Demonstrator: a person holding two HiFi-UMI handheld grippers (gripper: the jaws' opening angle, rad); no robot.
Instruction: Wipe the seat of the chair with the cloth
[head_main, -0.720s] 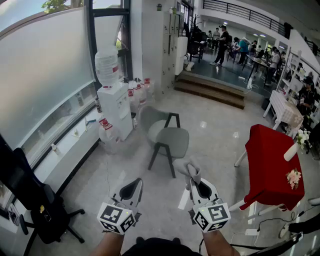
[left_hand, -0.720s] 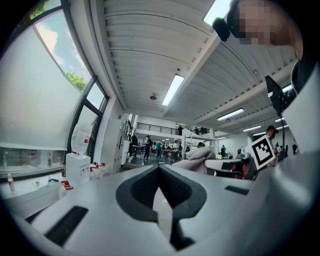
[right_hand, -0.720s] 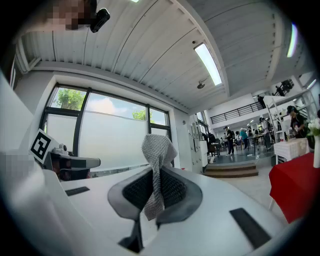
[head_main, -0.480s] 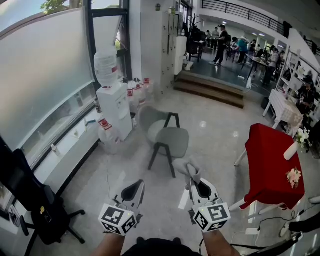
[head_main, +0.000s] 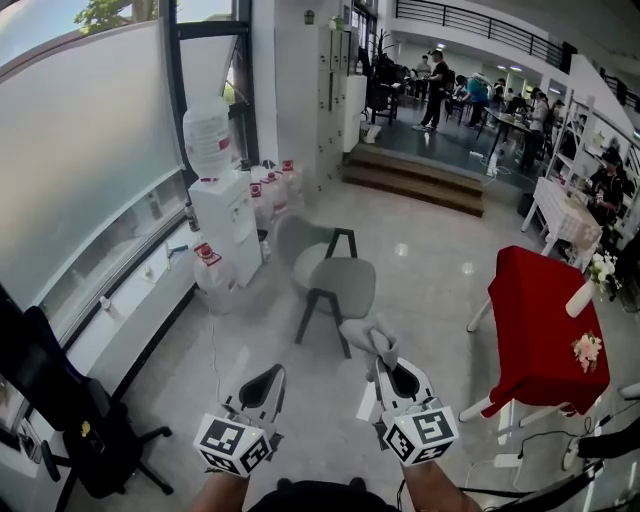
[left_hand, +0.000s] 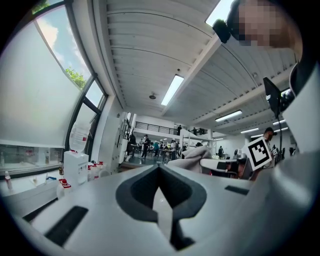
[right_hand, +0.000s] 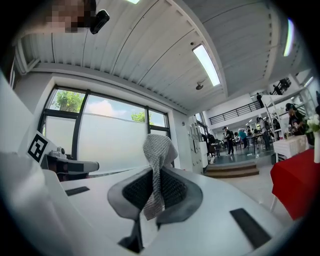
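- Ahead of the person, on the pale floor beside the water dispenser (head_main: 228, 215), stands the grey chair (head_main: 335, 287). Its seat is bare and faces the camera, and it is well apart from both grippers.
- The right gripper (head_main: 387, 364) is held low in front of the body, its jaws pressed together on the grey cloth (right_hand: 156, 152). The knit fabric runs down between the pads, and a loose bunch stands up past the tips.
- The left gripper (head_main: 273, 377) hangs just beside the right one. Its jaws are drawn together, and its own view shows nothing between them.
- The step in hand looks like the approach: the cloth is secured and being carried toward the chair. Nothing touches the seat, so wiping has not begun.
- The next move calls for closing the gap to the chair. The right gripper would then tip down so that the loose bunch, not the hard jaw tips, meets the seat first.
- After that, it would need to press lightly and sweep across the cushion, clear of the backrest.
- Only a narrow strip of cloth seems pinched, so a hard drag could pull it free.
- The red-draped table (head_main: 540, 320) to the right lies off that path.
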